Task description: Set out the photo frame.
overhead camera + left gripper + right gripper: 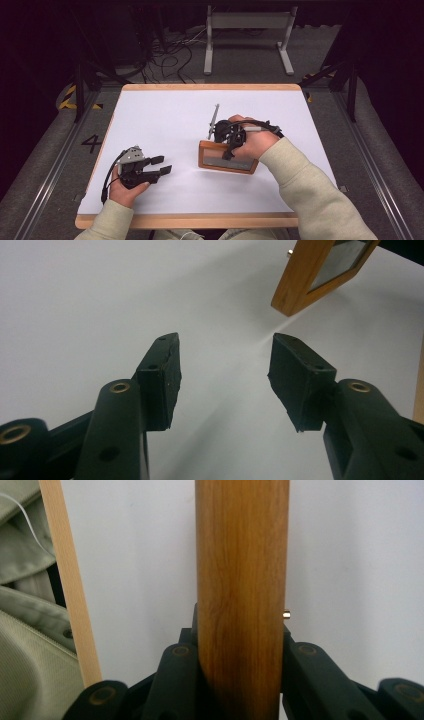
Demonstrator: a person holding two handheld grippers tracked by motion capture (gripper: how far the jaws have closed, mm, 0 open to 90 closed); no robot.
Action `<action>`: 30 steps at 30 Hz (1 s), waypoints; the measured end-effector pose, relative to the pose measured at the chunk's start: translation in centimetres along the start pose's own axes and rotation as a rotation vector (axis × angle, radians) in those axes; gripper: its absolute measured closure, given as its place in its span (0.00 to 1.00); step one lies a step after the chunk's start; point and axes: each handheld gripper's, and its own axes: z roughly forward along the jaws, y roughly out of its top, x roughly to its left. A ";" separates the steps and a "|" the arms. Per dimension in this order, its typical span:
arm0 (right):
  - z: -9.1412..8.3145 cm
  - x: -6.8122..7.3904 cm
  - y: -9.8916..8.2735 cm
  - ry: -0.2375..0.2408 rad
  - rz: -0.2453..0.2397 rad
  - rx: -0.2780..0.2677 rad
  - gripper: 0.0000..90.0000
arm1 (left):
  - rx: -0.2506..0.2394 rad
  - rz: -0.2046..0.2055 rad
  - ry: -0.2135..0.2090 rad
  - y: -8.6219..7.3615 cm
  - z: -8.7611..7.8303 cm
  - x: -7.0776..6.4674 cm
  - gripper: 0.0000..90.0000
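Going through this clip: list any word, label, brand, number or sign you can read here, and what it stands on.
"4" – a dark numeral on the grey floor left of the table, in the high view.
Yellow-and-black hazard tape on the floor beyond it carries stripes, no text.
Nothing readable on the wooden frame, nor on the left tool or the right tool.

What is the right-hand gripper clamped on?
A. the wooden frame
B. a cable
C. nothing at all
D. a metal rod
A: in the right gripper view the black jaws of the right gripper press on both sides of the wooden frame, and from above it sits over that frame's edge on the table.
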 end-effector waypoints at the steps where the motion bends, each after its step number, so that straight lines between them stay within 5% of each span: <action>1: 0.2 -0.1 0.0 0.001 -0.025 0.012 0.83 | 0.001 -0.001 -0.001 0.0 0.0 0.0 0.52; 7: 1.4 -0.3 0.1 0.021 -0.077 0.030 0.83 | 0.001 0.000 -0.004 0.1 0.2 0.0 0.52; 21: 2.2 -0.9 -0.3 0.071 -0.078 -0.013 0.82 | 0.004 0.005 -0.011 0.3 0.4 0.0 0.52; 30: 1.9 -1.9 -1.0 -0.035 -0.038 -0.093 0.60 | 0.006 0.004 -0.014 0.3 0.5 0.0 0.52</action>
